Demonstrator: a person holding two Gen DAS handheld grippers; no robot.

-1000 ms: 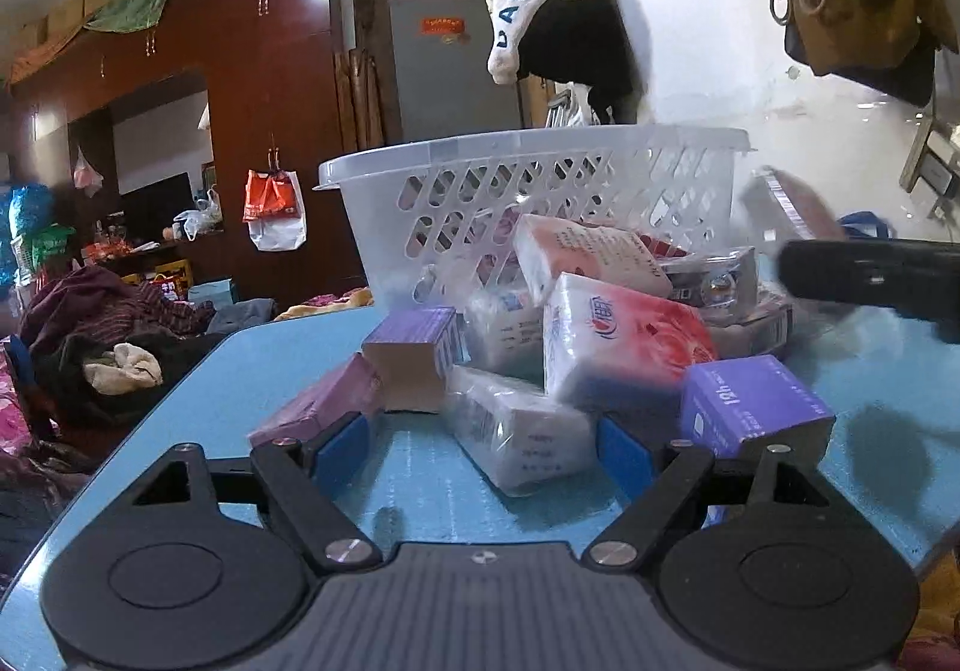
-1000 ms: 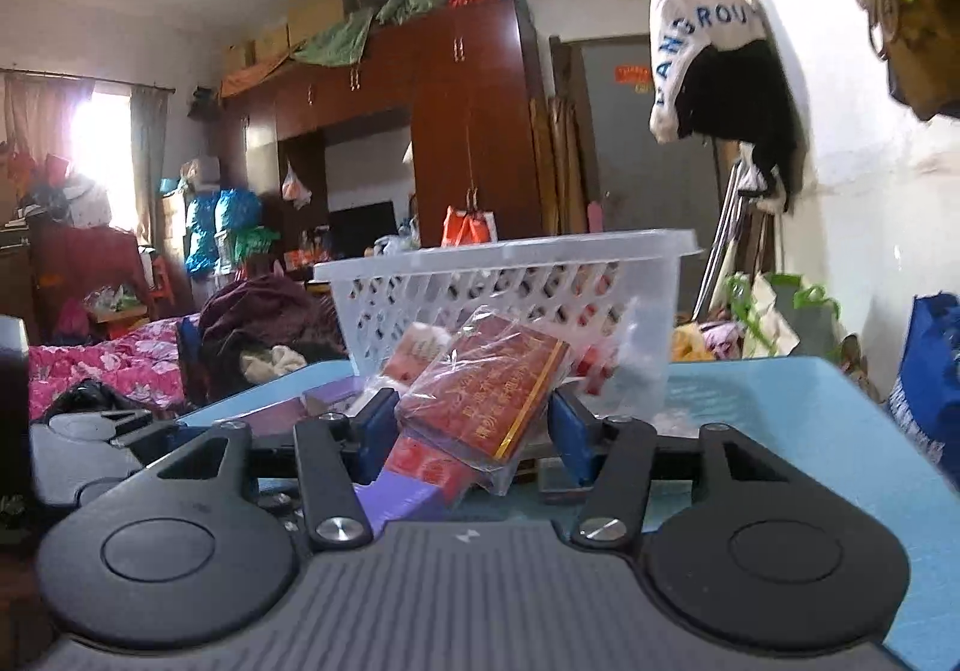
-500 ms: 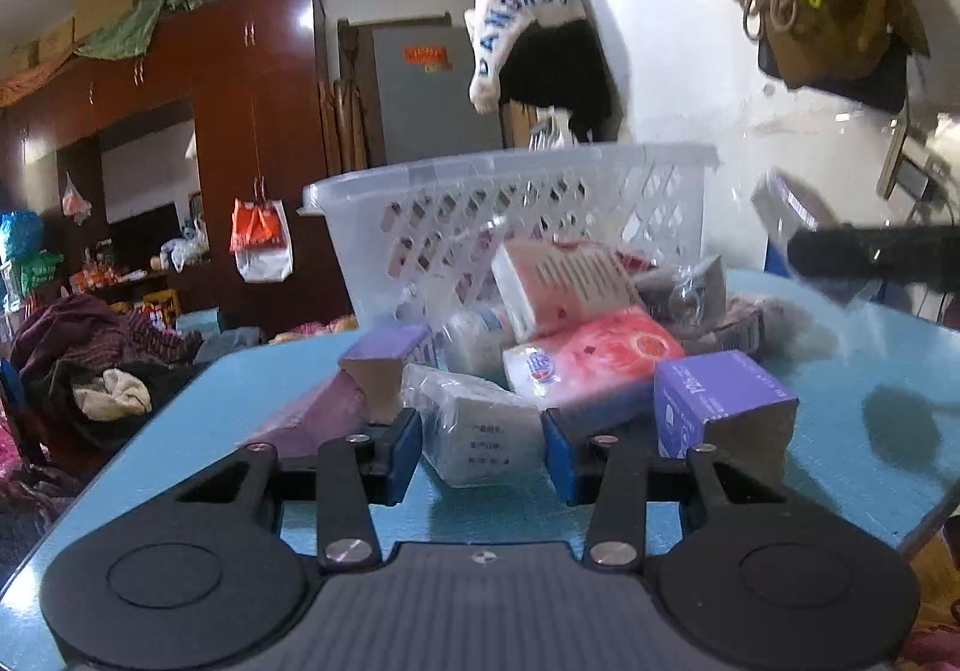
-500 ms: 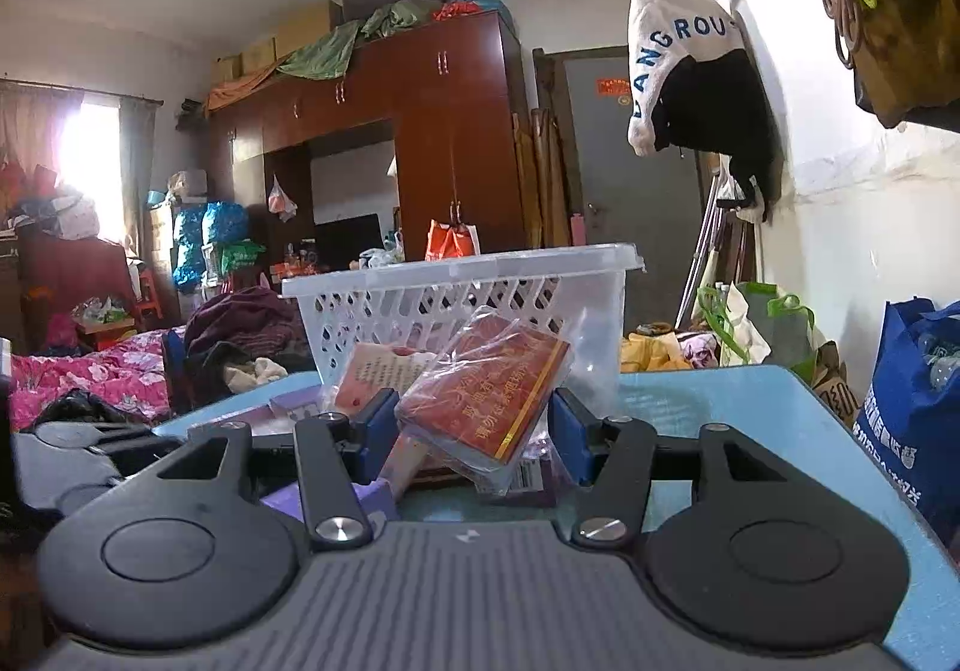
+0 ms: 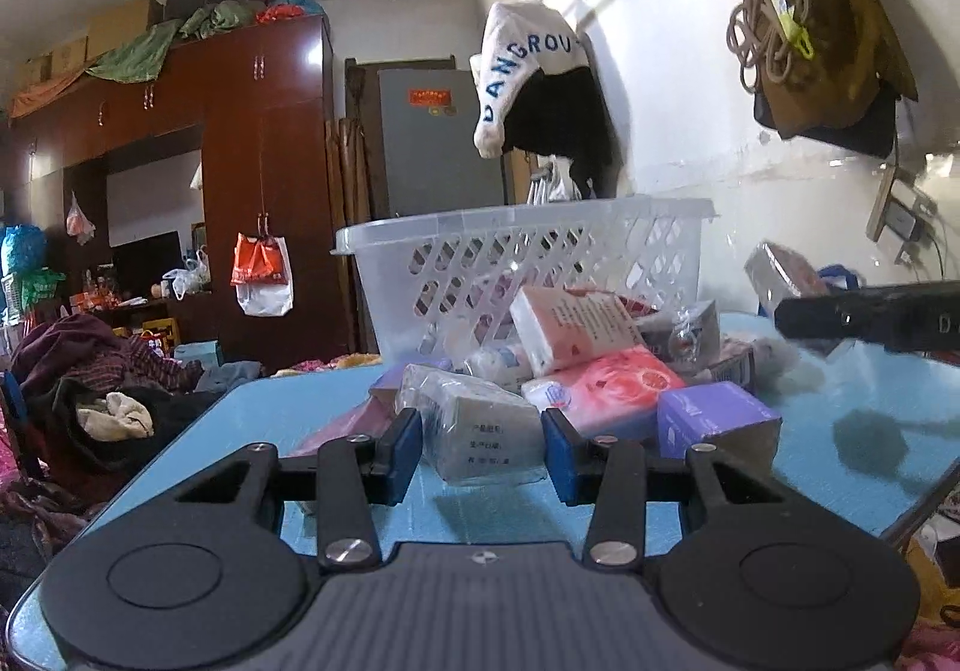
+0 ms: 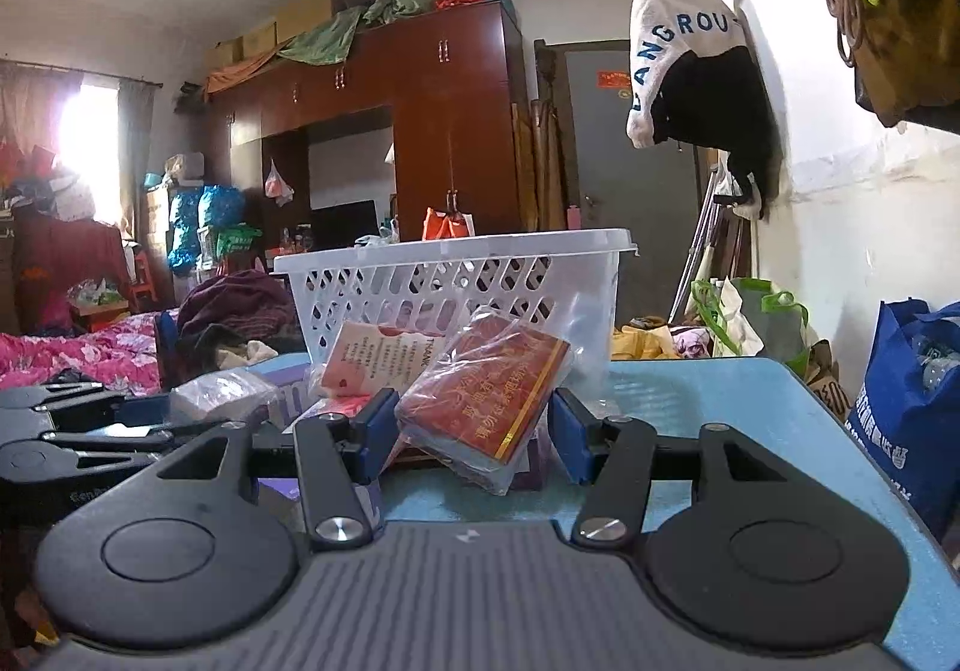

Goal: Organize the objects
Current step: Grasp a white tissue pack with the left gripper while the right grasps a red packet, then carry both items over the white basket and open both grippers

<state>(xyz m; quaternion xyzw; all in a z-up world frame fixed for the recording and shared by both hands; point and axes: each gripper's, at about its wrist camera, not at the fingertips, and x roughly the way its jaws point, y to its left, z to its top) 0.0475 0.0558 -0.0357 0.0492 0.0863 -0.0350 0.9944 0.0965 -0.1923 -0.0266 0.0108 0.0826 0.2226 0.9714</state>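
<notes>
A heap of wrapped packs lies on the blue table [image 5: 288,413] in front of a white lattice basket [image 5: 528,251]. My left gripper [image 5: 480,452] is shut on a white tissue pack [image 5: 474,425] at the heap's near edge, both blue pads against its sides. Behind it lie a pink pack [image 5: 600,395] and a purple box [image 5: 714,419]. My right gripper [image 6: 473,440] is shut on a red packet in clear wrap [image 6: 486,389], held above the table before the basket [image 6: 444,275]. In the left wrist view the right gripper's body is the black bar at the right edge [image 5: 870,311].
A pile of clothes [image 5: 102,365] lies left of the table, a dark wooden wardrobe [image 5: 264,179] behind it. A blue bag [image 6: 906,401] stands right of the table. Clothing and bags hang on the right wall. The table's near right corner [image 5: 924,497] is close.
The left gripper's jaws went from wide open around the white tissue pack to shut on it, and drew slightly back. The right gripper kept its hold on the red packet.
</notes>
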